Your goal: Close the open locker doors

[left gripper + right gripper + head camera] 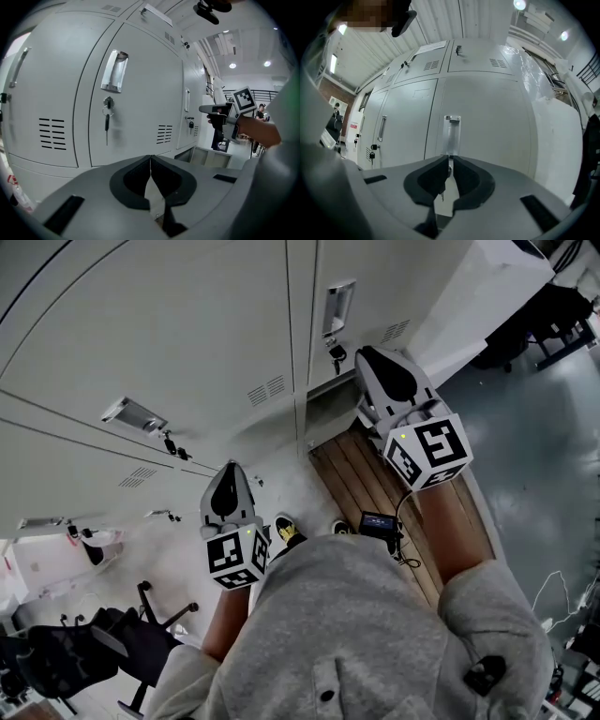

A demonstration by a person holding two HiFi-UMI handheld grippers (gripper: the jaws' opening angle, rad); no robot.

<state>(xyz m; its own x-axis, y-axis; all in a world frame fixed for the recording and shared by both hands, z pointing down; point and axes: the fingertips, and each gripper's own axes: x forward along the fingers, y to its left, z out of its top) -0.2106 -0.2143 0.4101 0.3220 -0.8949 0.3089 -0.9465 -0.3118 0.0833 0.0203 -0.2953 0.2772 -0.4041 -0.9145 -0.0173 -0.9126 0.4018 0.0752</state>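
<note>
A row of grey locker doors (187, 324) fills the head view, and every door in sight lies flush with its frame. My left gripper (231, 468) points at a low door with a metal handle (115, 70) and a hanging key (107, 117); its jaws (150, 159) are shut on nothing. My right gripper (367, 354) is held up close to the neighbouring door, below its handle (337, 306). In the right gripper view the shut, empty jaws (450, 160) line up with that handle (452, 133). The right gripper (220, 110) also appears in the left gripper view.
A wooden board (375, 488) lies on the floor at the locker base with a small device and cable (380, 521) on it. A black office chair (75, 652) stands at the lower left. A white cabinet (478, 296) flanks the lockers on the right.
</note>
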